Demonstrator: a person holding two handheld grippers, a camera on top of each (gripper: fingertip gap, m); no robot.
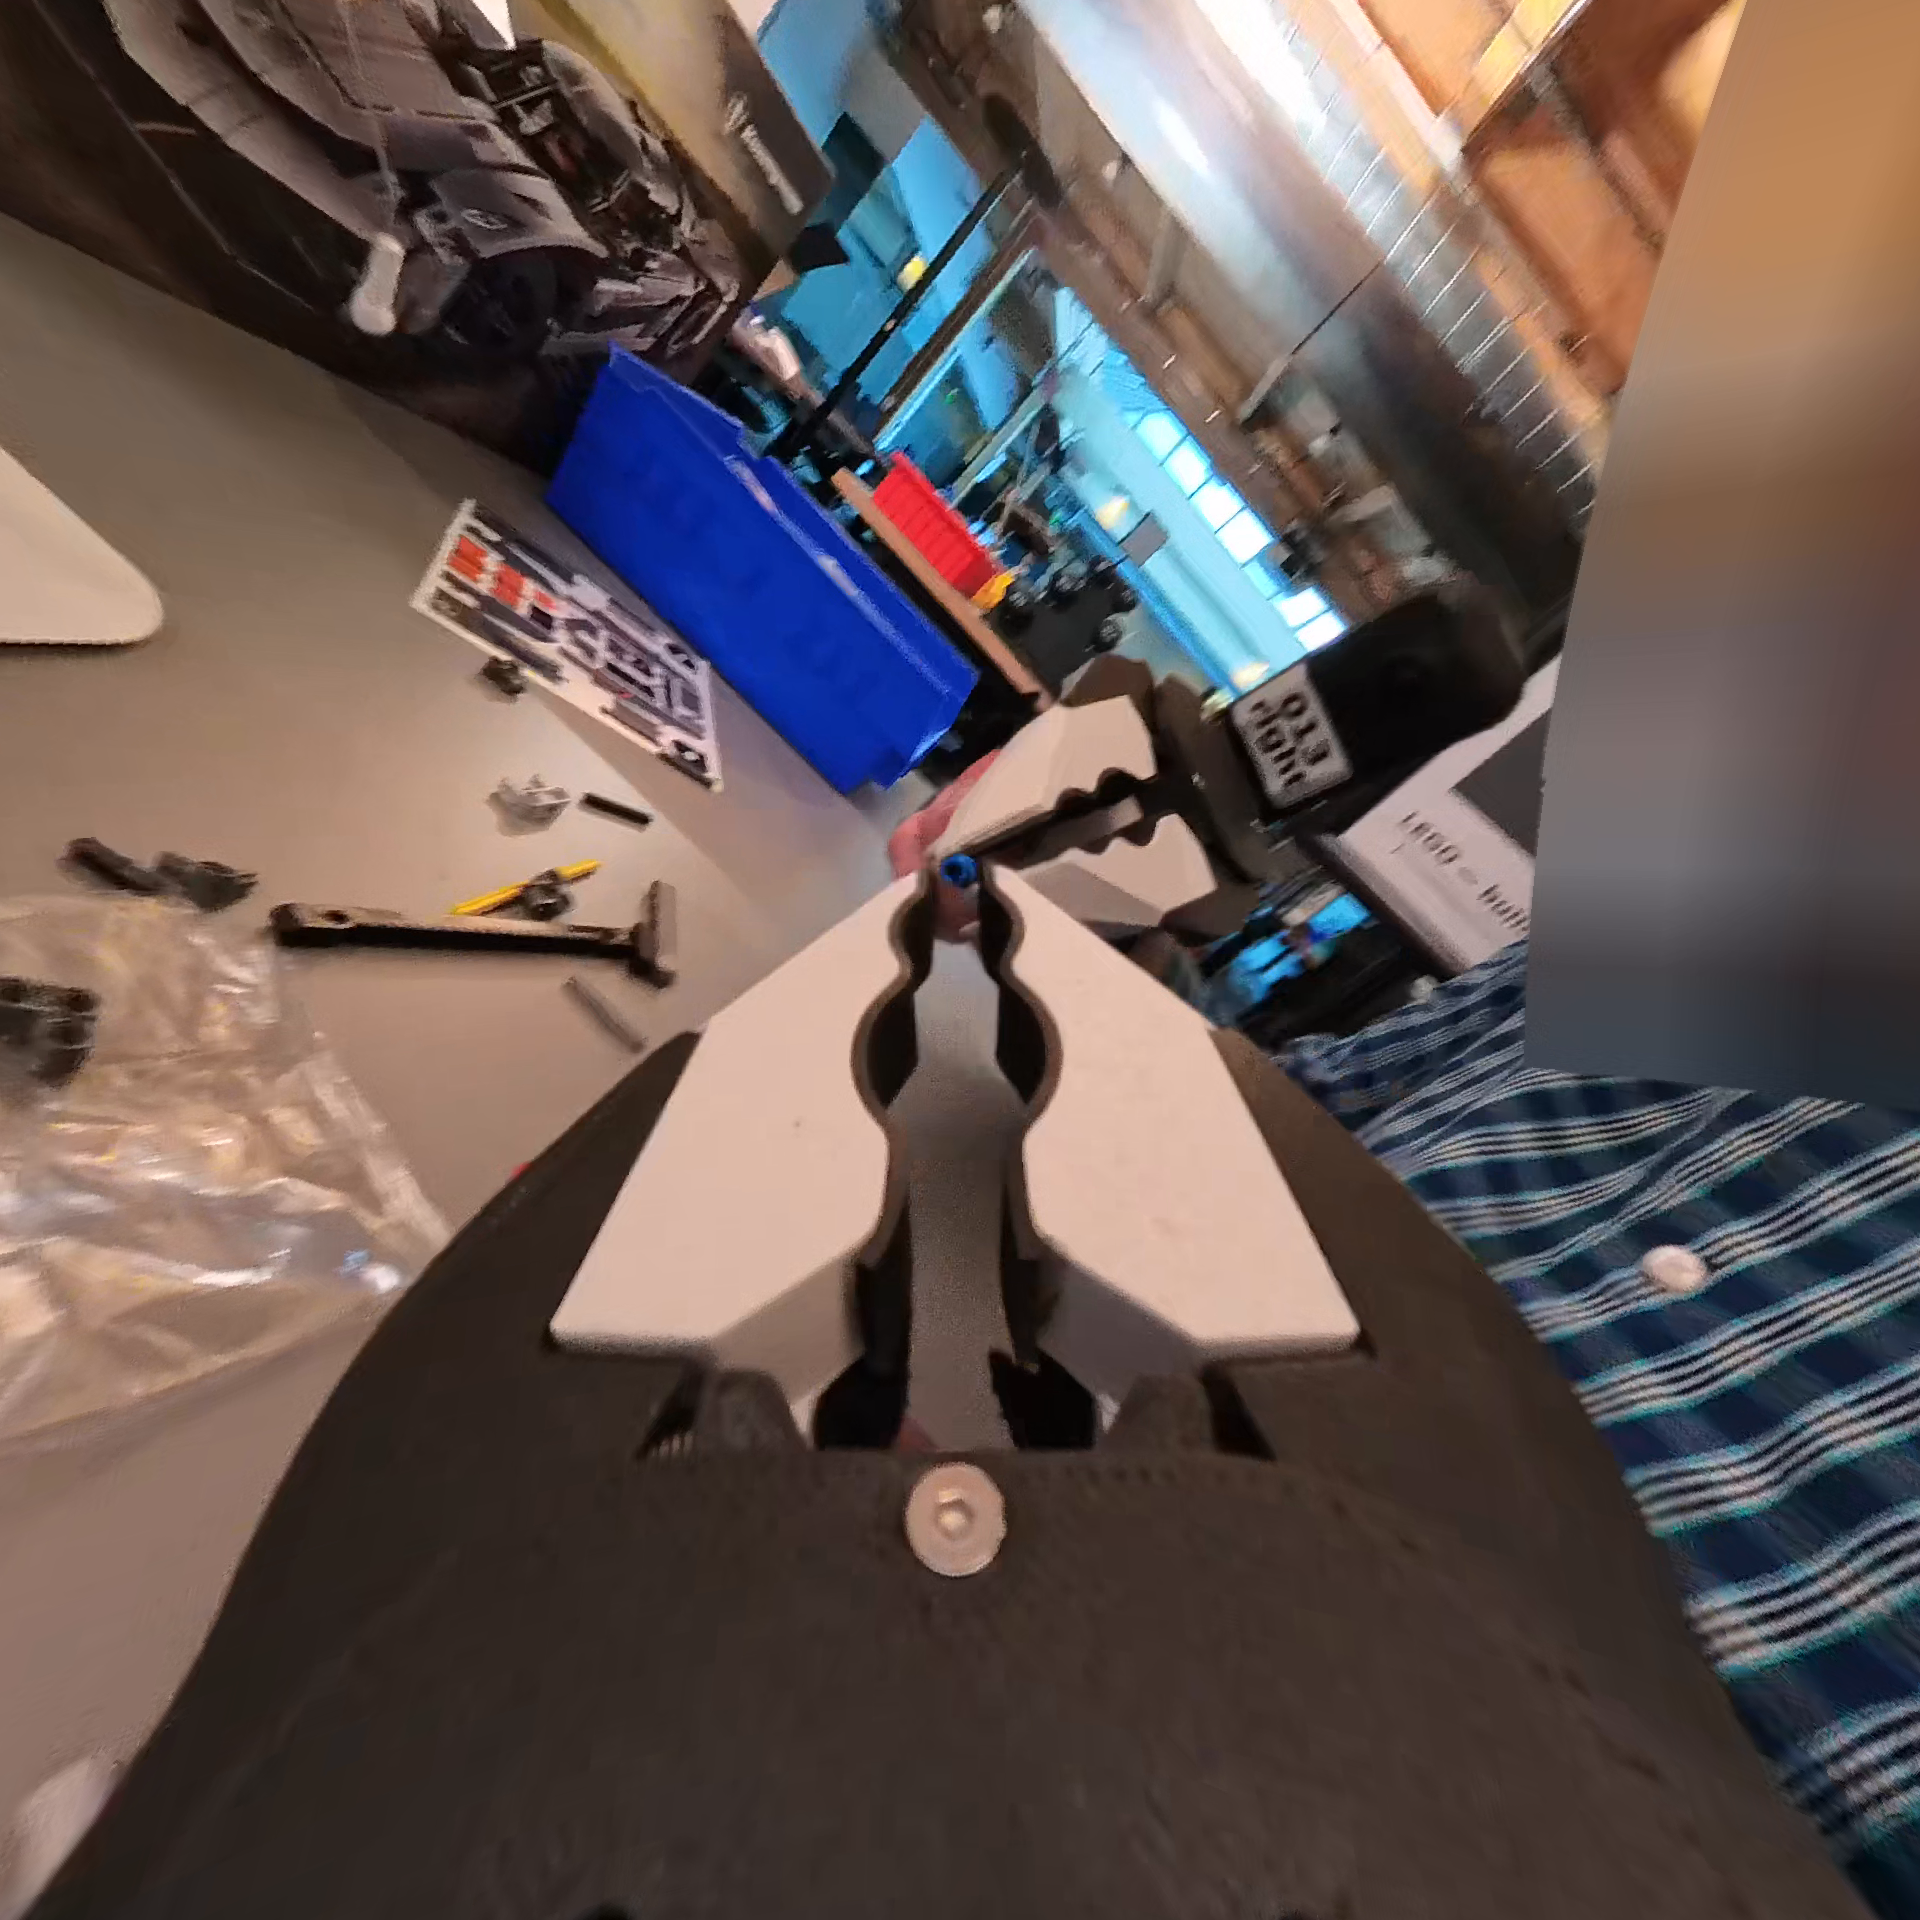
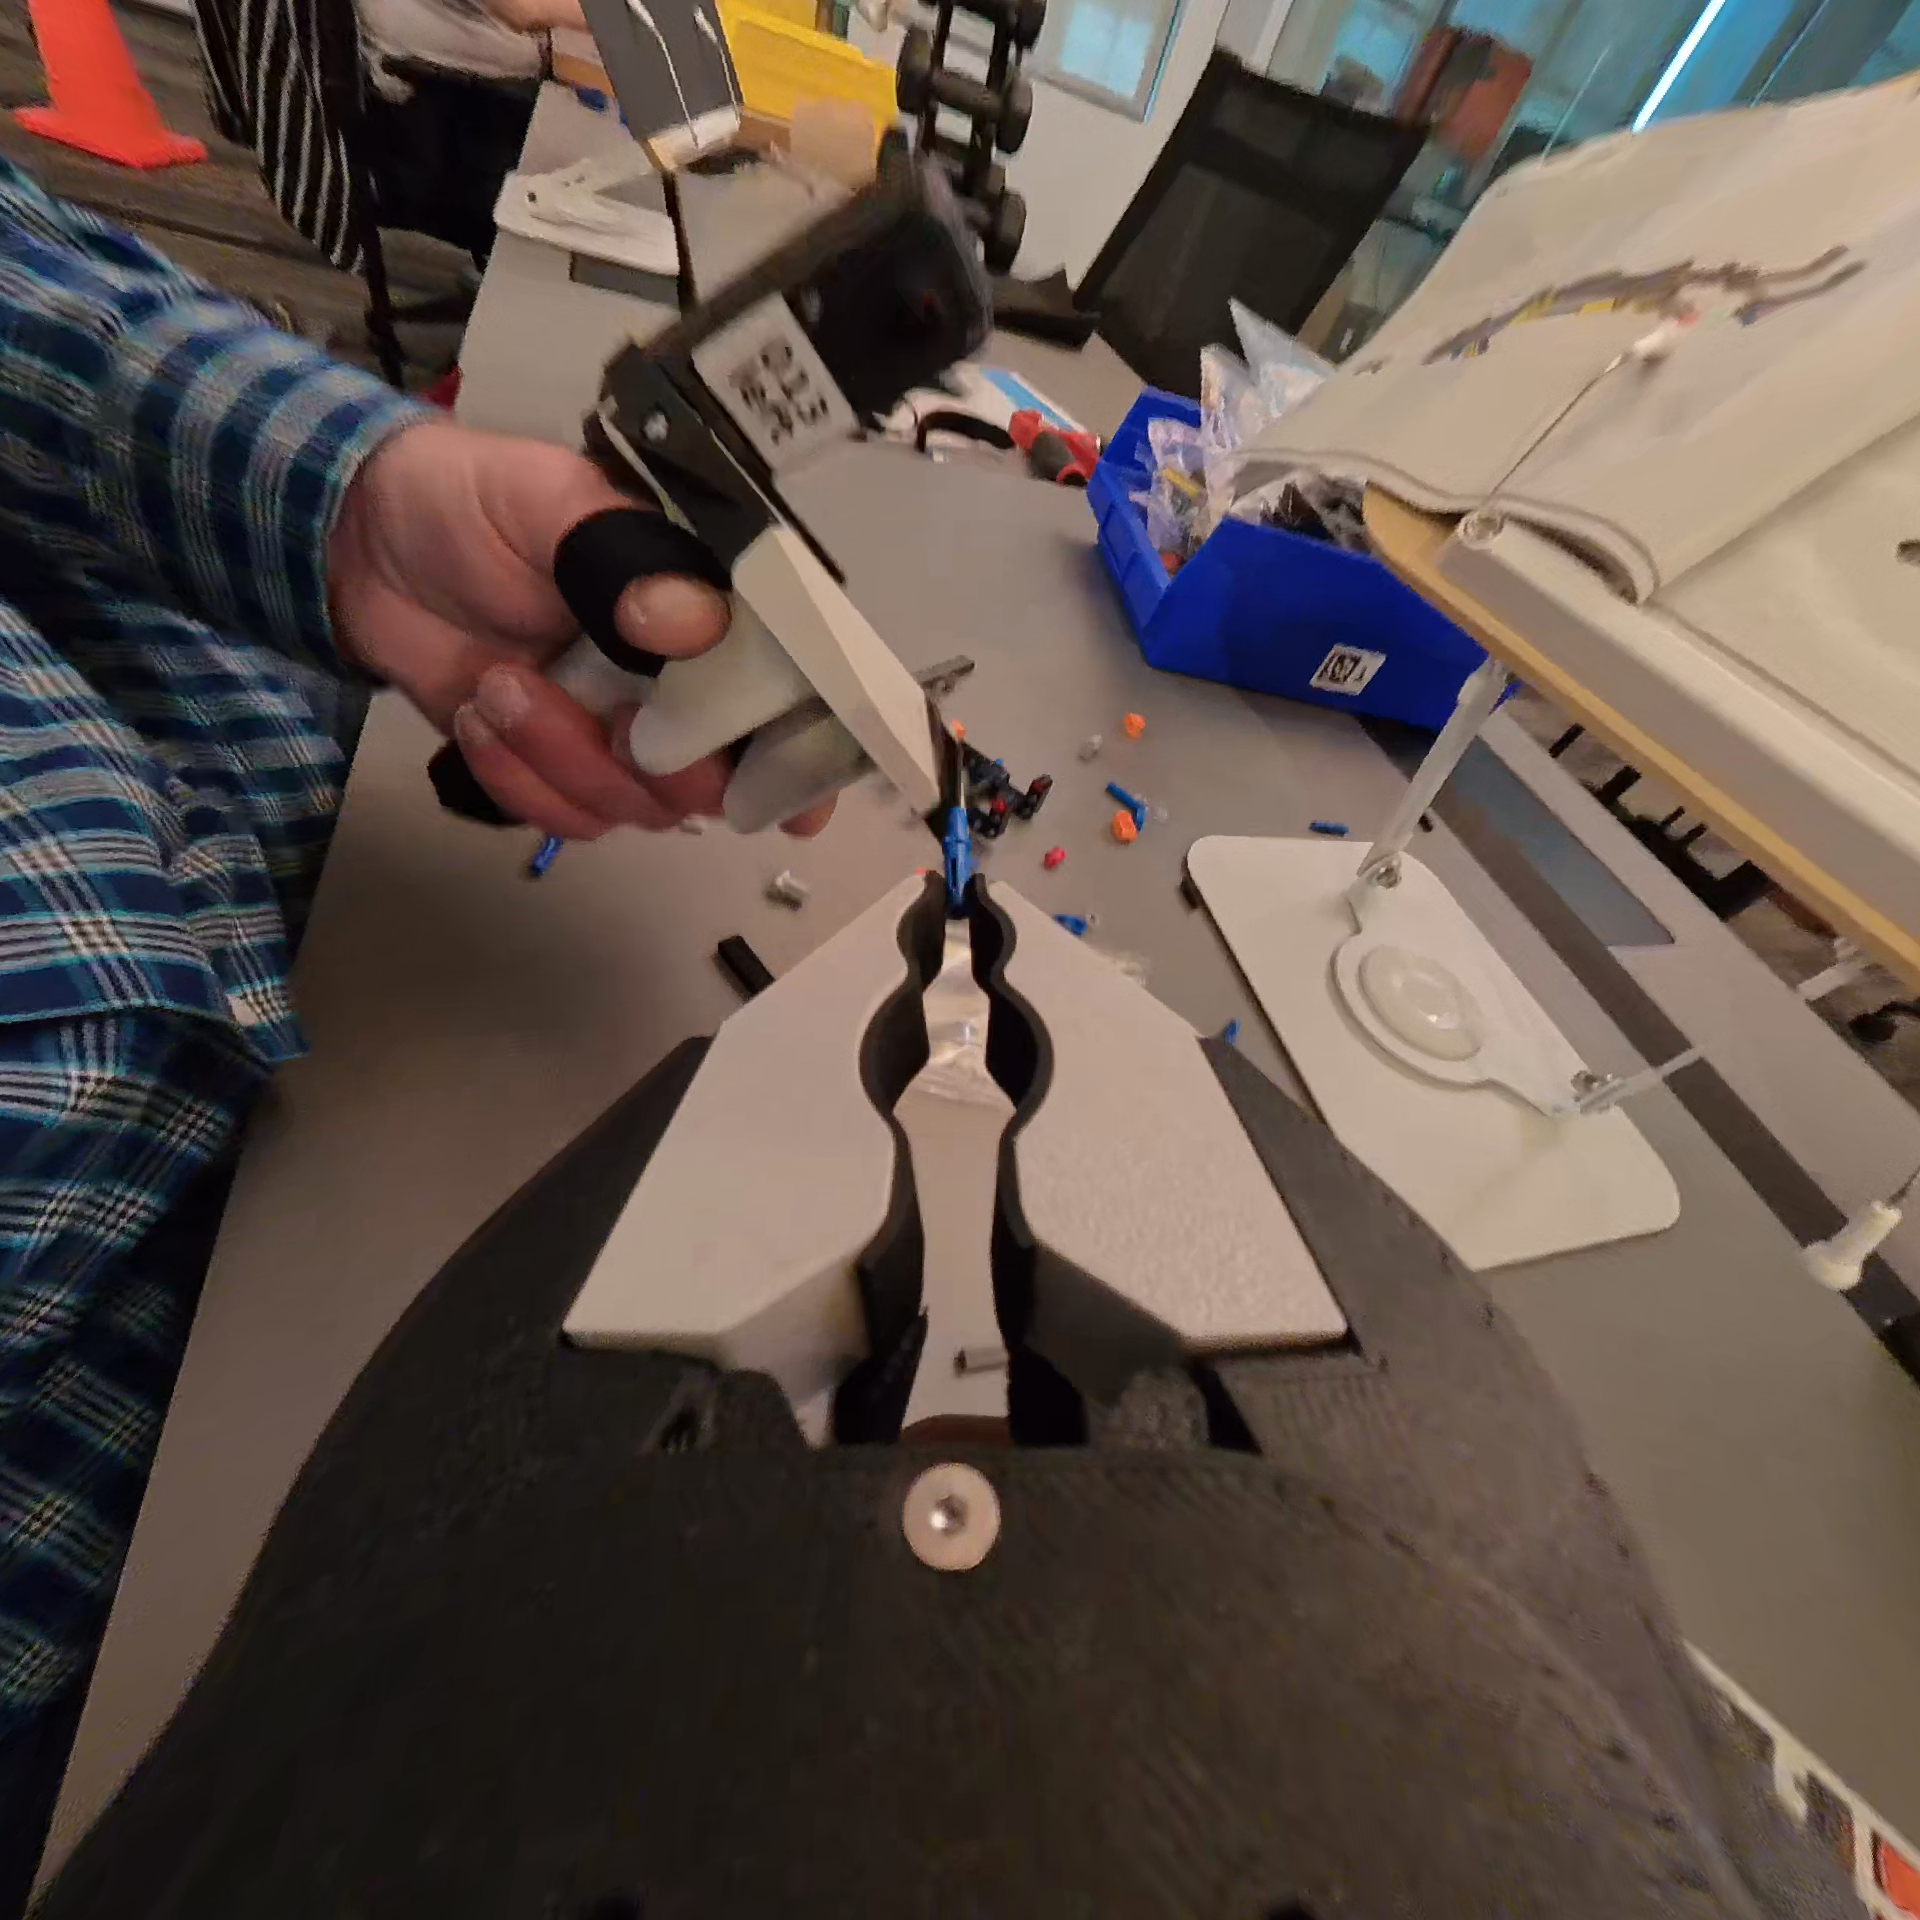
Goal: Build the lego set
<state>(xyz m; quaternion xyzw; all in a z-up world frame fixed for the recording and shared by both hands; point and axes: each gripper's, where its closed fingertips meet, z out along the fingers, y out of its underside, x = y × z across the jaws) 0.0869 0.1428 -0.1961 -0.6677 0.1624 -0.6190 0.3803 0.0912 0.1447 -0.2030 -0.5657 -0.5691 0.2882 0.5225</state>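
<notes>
Both grippers meet tip to tip above the grey tabletop (image 2: pixel 520 1039). Left gripper (image 1: pixel 956 883) is clenched on a small blue lego pin (image 1: pixel 957 871), and right gripper (image 2: pixel 954 891) pinches the same pin (image 2: pixel 954 831) from the other end. Loose lego pieces (image 2: pixel 1122 810) lie scattered near the blue bin (image 2: pixel 1278 613).

A grey table (image 2: pixel 582 1018) stands in a workshop with glass partitions (image 2: pixel 1558 62), a black chair (image 2: pixel 1236 208) and an orange cone (image 2: pixel 99 88).
</notes>
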